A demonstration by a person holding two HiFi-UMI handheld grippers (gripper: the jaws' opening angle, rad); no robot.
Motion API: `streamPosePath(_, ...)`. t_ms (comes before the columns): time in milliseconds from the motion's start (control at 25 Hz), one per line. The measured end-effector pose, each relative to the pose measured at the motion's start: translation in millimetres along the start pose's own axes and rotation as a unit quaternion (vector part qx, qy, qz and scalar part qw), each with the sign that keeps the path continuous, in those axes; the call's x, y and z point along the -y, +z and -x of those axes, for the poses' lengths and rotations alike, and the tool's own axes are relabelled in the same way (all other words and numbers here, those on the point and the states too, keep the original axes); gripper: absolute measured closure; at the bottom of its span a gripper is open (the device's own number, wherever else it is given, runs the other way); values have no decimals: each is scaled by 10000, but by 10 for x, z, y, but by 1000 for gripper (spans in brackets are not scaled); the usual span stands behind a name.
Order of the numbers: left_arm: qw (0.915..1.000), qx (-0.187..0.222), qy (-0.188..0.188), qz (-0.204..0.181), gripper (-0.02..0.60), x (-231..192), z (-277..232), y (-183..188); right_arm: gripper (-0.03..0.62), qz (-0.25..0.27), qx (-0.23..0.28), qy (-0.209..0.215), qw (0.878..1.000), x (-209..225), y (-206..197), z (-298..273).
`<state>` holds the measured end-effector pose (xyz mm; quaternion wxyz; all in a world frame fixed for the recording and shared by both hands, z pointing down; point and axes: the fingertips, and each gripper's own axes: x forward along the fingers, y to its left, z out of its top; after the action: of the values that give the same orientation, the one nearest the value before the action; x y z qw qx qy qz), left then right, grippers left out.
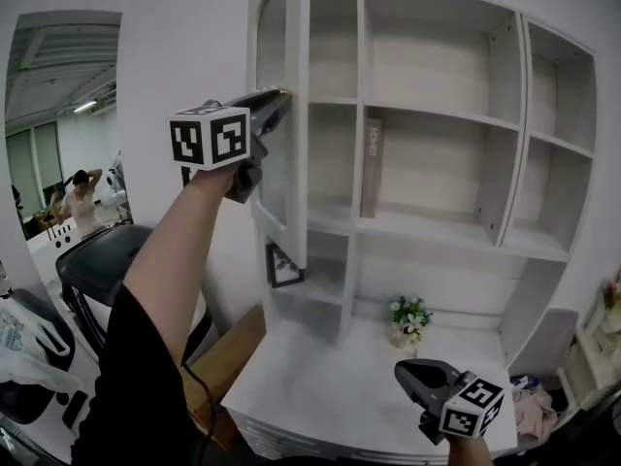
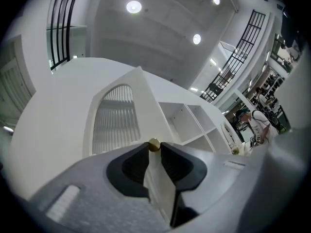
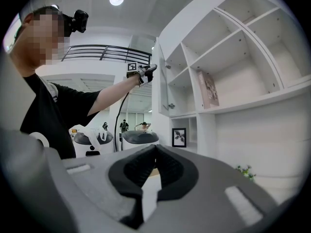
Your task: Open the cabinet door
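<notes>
Gold cabinet-door knob (image 2: 153, 144) clamped in left claw (image 1: 277, 97); right claw (image 3: 155, 148) together, empty.

The head view faces the white cabinet (image 1: 427, 66) from close by. The left gripper view hugs its door (image 2: 114, 115), looking upward. The right gripper view, lower, faces the same cabinet.

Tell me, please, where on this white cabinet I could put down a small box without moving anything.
The counter is bare from its front edge back to the flower pot, left of the right gripper. The middle shelf is free right of the book. Crowded: around the picture frame, and at the door, held by the left gripper.
</notes>
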<state>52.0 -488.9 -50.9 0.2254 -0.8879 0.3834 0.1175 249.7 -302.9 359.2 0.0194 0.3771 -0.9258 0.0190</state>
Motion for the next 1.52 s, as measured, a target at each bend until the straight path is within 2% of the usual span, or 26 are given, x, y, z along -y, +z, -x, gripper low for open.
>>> streamPosePath(120,10000,39,-31,-49,502,-47,82,50,592,102,-9,10,9999,-69,48,-2)
streamPosePath(360,9993,165,-294,152,500,-156,274,93,592,230,40,17,9997,-221,199,-166)
streamPosePath(600,9984,267,-482,119,497,-383,570,179,591,286,79,160,9994,-564,335,-626)
streamPosePath(760,9961,280,-740,390,495,-507,741,162,592,232,53,249,9994,-790,342,-941)
streamPosePath(960,9945,283,-897,467,494,-725,953,192,591,211,6,321,9993,-1127,326,-1300)
streamPosePath(1240,9901,412,-1165,672,494,-1008,1181,184,592,159,-68,136,9998,-1393,273,-1562)
streamPosePath(1520,9880,533,-1259,721,494,-1175,1298,172,592,117,-18,-123,9999,-1573,225,-1686)
